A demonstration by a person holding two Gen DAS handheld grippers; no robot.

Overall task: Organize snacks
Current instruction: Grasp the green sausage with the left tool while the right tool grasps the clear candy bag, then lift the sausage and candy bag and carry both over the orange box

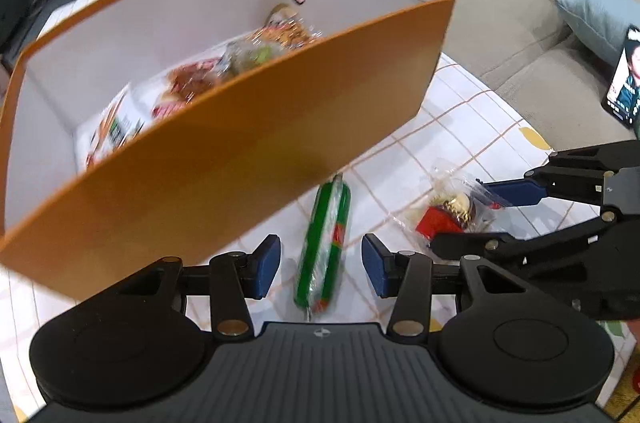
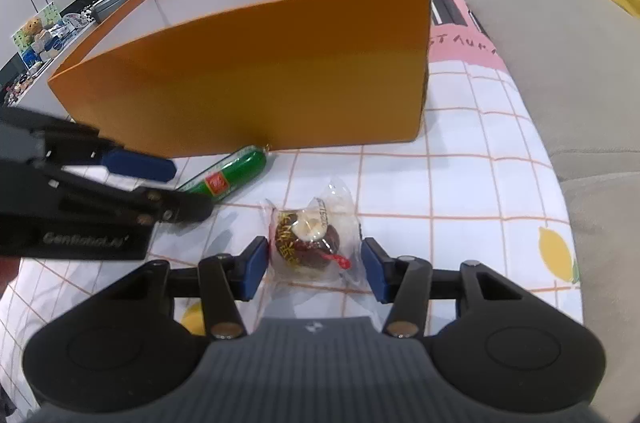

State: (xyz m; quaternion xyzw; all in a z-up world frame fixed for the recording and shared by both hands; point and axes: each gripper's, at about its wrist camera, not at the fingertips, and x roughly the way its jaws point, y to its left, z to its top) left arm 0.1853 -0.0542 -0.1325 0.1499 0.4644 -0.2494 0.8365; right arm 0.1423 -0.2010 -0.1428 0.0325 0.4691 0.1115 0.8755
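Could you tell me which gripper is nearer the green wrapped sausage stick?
Left. The left gripper straddles the green wrapped sausage stick; the right gripper brackets the clear-wrapped snack beside it.

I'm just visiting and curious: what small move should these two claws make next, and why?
Probably the right gripper should close on the clear-wrapped dark round sweet, which lies between its open fingers; the tall orange cardboard box waits just behind.
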